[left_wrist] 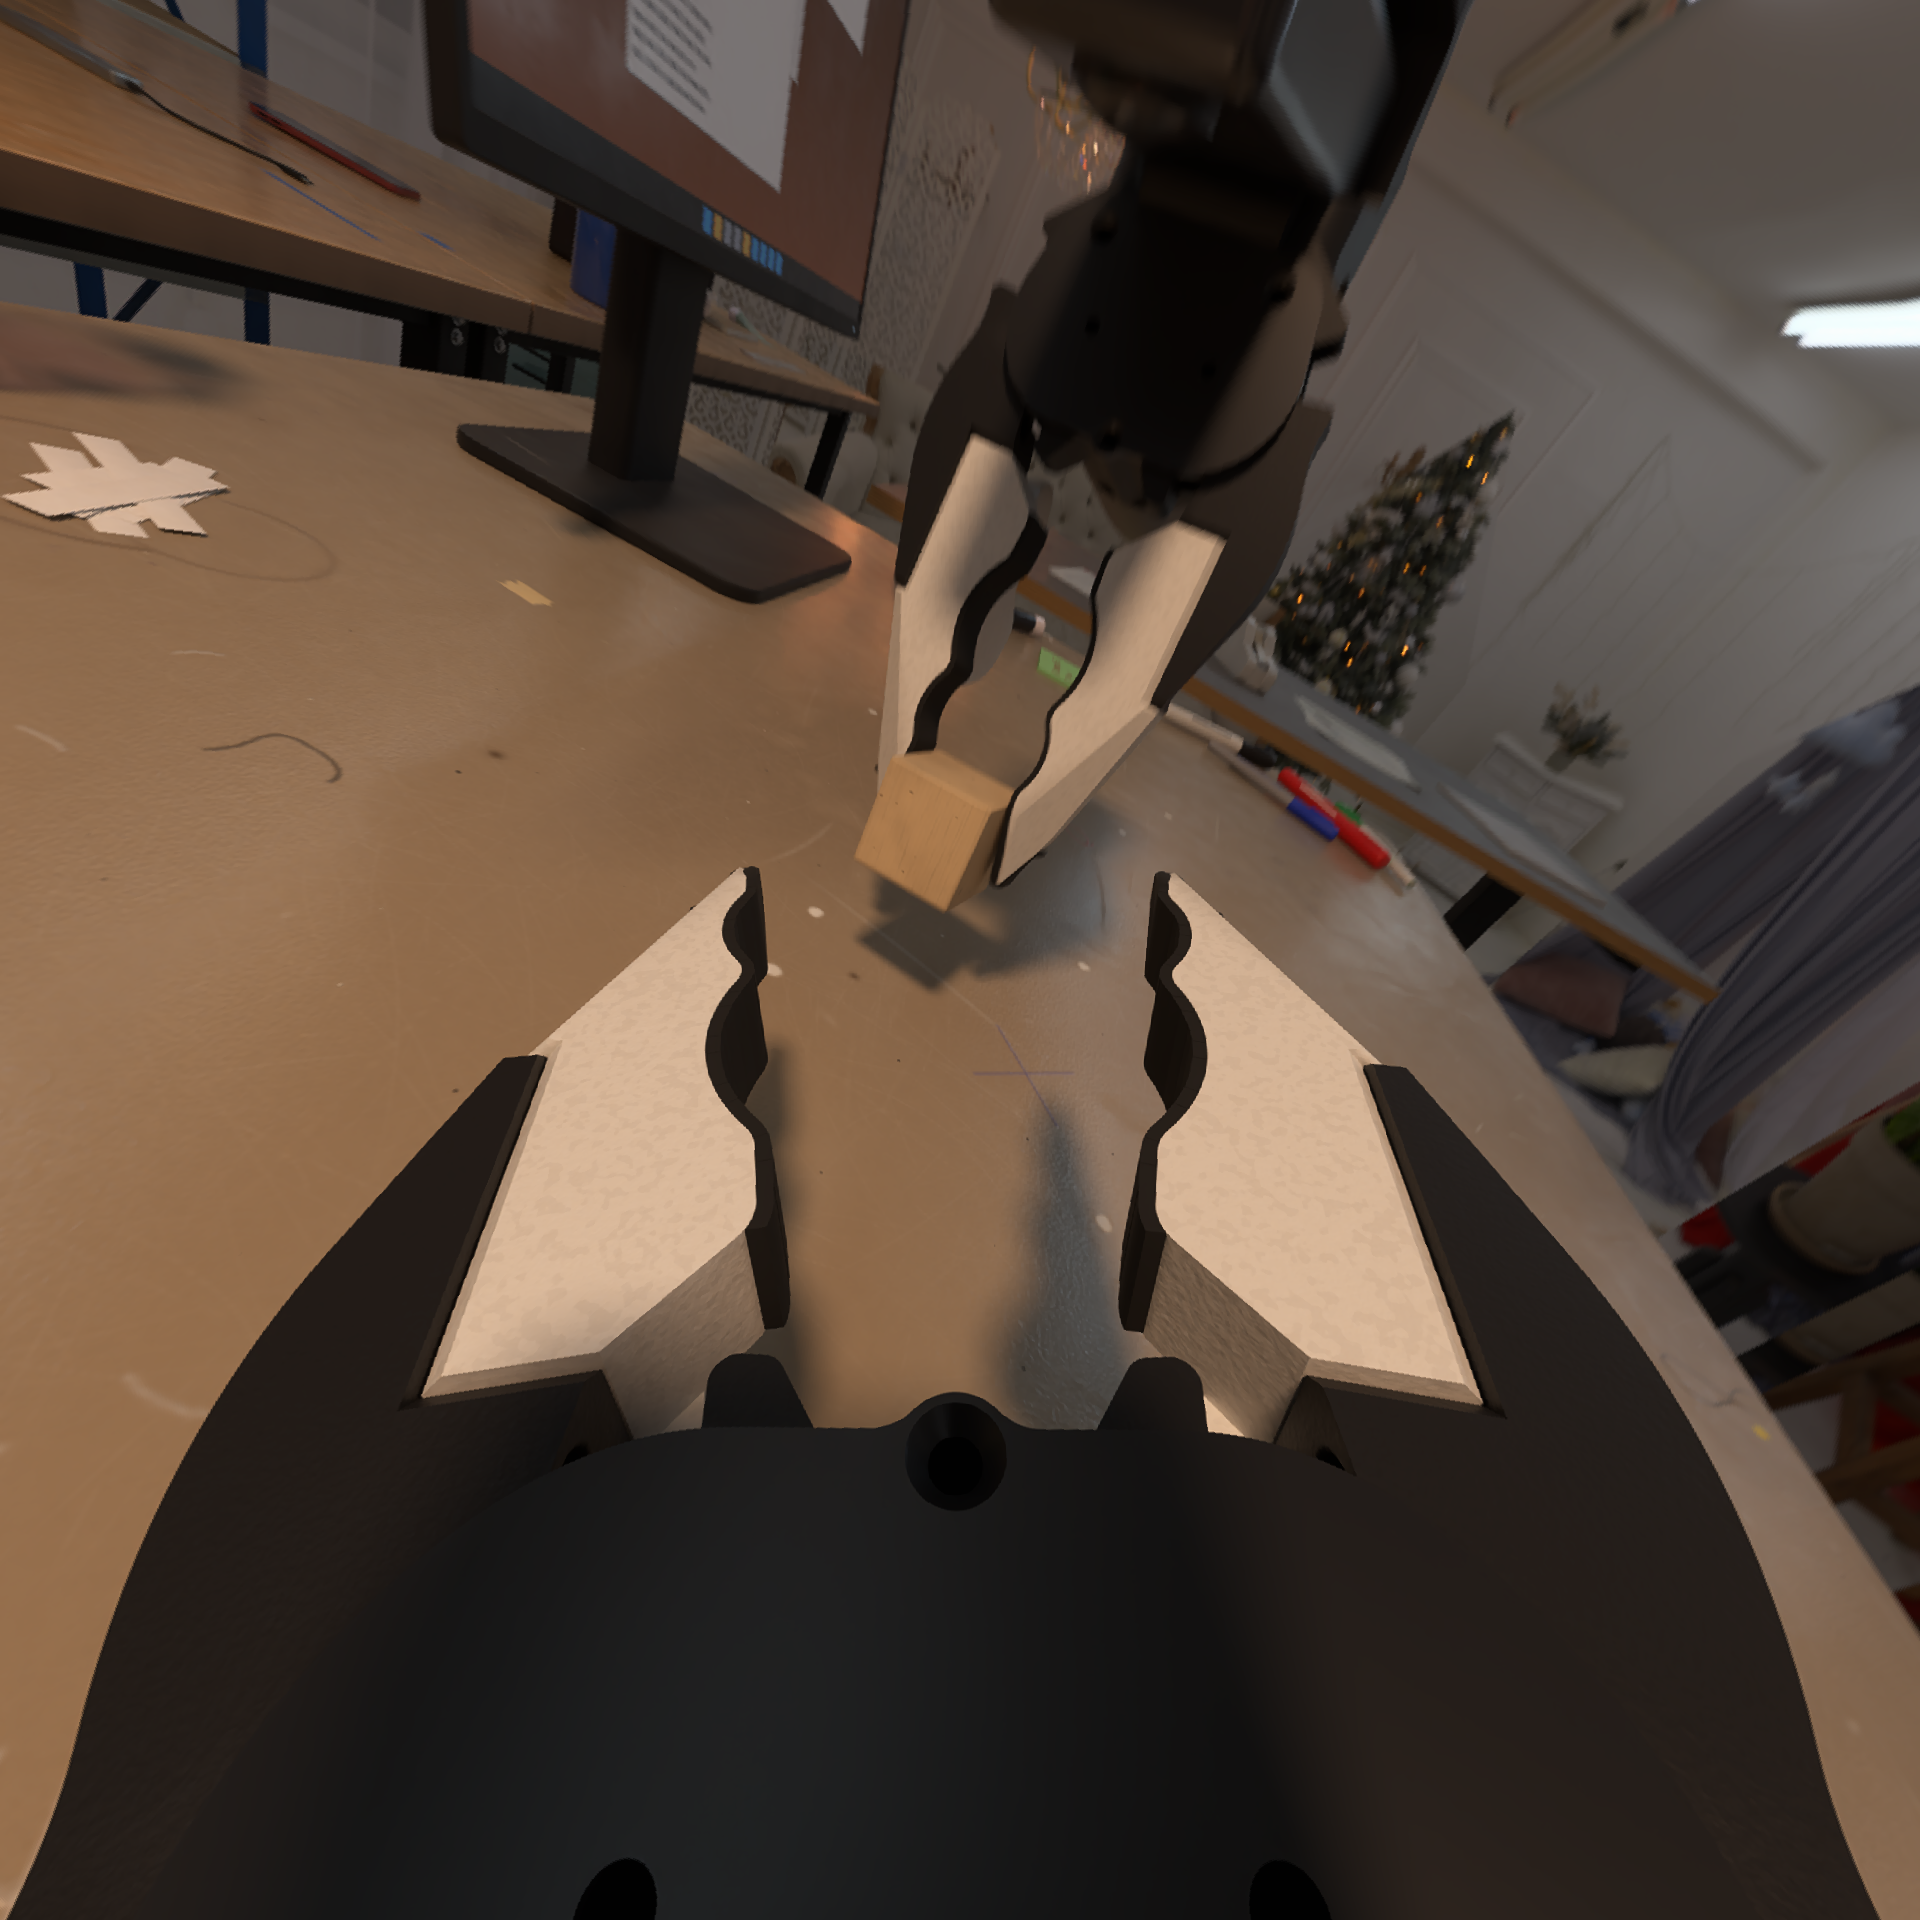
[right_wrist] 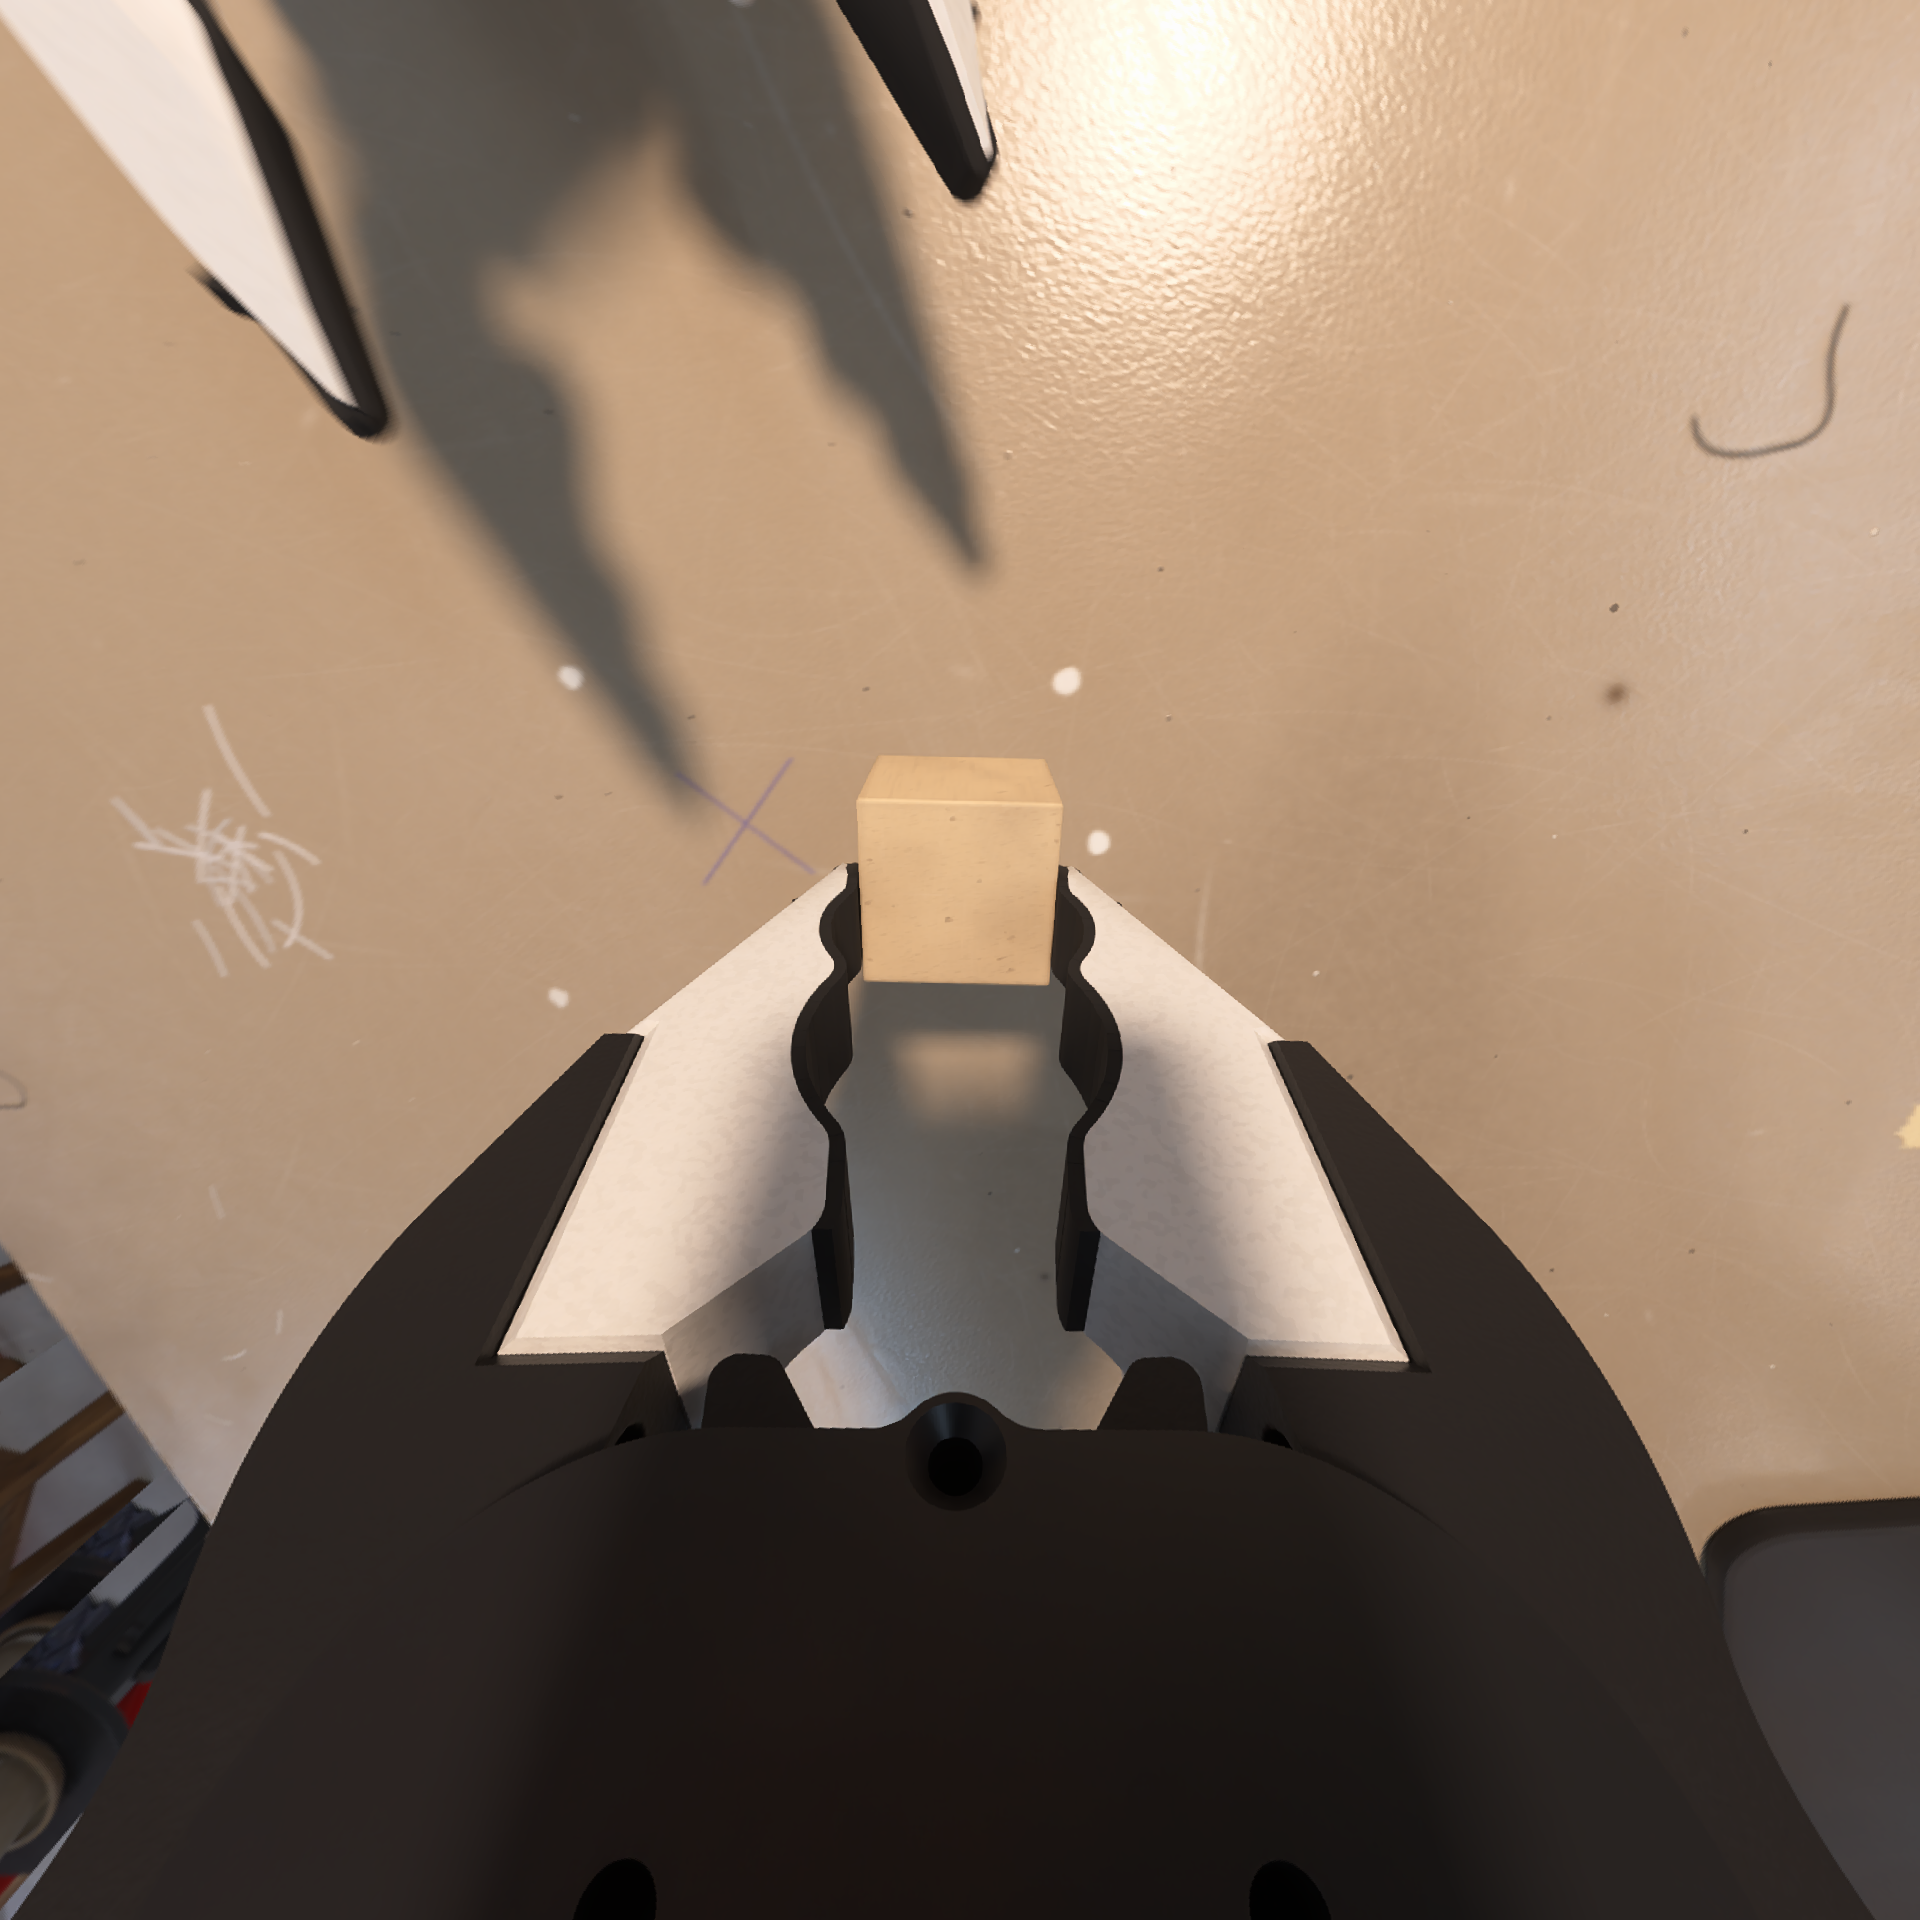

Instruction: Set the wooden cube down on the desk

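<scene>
The wooden cube (right_wrist: 956, 862) is a pale block pinched between the fingertips of my right gripper (right_wrist: 956, 875), which is shut on it. In the left wrist view the cube (left_wrist: 930, 831) hangs tilted a little above the tan desk (left_wrist: 416, 831), with its shadow just below. The right gripper (left_wrist: 951, 821) points down from above there. My left gripper (left_wrist: 956, 883) is open and empty, low over the desk, just short of the cube. Its fingers (right_wrist: 301, 301) show at the top of the right wrist view.
A black monitor (left_wrist: 665, 156) on a flat base (left_wrist: 665, 509) stands at the back left. A white paper cutout (left_wrist: 120, 488) lies far left. Red and blue markers (left_wrist: 1330, 821) lie near the desk's right edge. A dark flat base (right_wrist: 1818, 1662) shows at lower right.
</scene>
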Controlling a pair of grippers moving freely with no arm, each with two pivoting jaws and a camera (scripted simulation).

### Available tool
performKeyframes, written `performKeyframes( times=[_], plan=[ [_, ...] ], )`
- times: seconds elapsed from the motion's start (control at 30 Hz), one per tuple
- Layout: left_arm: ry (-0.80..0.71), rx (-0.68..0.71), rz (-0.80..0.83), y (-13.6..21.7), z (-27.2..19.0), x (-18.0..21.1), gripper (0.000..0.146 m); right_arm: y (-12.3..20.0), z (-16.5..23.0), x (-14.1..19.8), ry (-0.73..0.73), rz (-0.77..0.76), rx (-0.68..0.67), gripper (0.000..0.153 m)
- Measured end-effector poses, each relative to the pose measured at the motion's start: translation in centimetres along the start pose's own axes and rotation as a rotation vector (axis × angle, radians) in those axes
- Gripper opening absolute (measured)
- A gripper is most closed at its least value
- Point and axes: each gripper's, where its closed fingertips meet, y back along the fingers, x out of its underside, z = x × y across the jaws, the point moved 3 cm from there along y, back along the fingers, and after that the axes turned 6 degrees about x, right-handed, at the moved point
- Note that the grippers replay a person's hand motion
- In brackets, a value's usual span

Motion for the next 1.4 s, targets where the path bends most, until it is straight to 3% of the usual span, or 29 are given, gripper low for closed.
performKeyframes(
  times=[0.17, 0.37, 1.07, 1.4],
  plan=[
    [0.03, 0.012, -0.059, 0.9, 0.5, -0.6, 0.073, -2.3, -1.0, 0.1, -0.005, 0.039, 0.015, 0.036],
    [0.127, 0.043, -0.182, 2.2, 1.5, -1.4, 0.071, -2.7, -1.0, -0.5, 0.005, 0.042, 0.005, 0.036],
    [0.151, 0.035, -0.213, 2.5, 1.9, -1.6, 0.073, -4.0, -0.7, -0.1, 0.043, 0.096, 0.028, 0.036],
    [0.157, 0.034, -0.221, 2.6, 1.9, -1.7, 0.073, -3.7, -0.9, 0.5, 0.02, 0.09, 0.051, 0.044]
  ],
)
